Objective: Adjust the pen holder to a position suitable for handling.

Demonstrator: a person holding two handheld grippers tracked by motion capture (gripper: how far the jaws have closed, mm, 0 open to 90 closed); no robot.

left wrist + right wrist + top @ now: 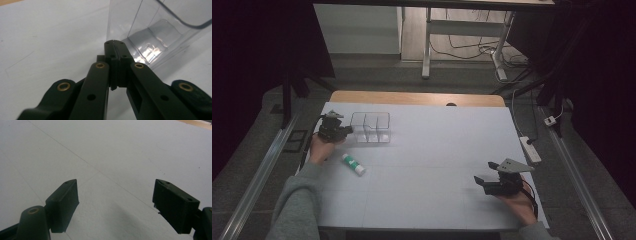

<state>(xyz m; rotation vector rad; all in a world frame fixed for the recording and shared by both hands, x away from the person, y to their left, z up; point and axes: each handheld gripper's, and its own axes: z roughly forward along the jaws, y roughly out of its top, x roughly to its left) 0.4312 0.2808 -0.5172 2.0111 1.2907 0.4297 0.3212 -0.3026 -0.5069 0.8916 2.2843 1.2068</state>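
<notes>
Clear organizer [370, 127] beside left gripper [346, 131], fingers closed.

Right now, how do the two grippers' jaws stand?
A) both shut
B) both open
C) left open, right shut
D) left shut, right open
D: in the left gripper view the left gripper has its jaws pressed together beside the clear organizer, while the right gripper shows a wide gap over the white table.

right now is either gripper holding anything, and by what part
Nothing is held. The left gripper is shut empty beside the clear organizer; the right gripper is open over bare table.
</notes>
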